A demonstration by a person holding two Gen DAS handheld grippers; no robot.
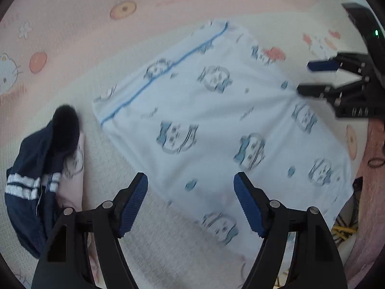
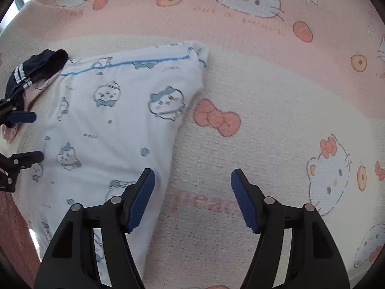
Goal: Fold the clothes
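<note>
Both tongs hang with their fingers apart and nothing between them — the left gripper over the near part of the white printed garment, the right gripper just off its edge above the pink cat-print bedspread. Whichever fold is due, I'd pinch two corners of one edge and carry them level. The garment lies flat in a long rectangle — blue piping along its far side. A navy striped piece sits bunched beside it.

Pink "Peach" lettering — partly blurred — on the cartoon-cat bedsheet.
</note>
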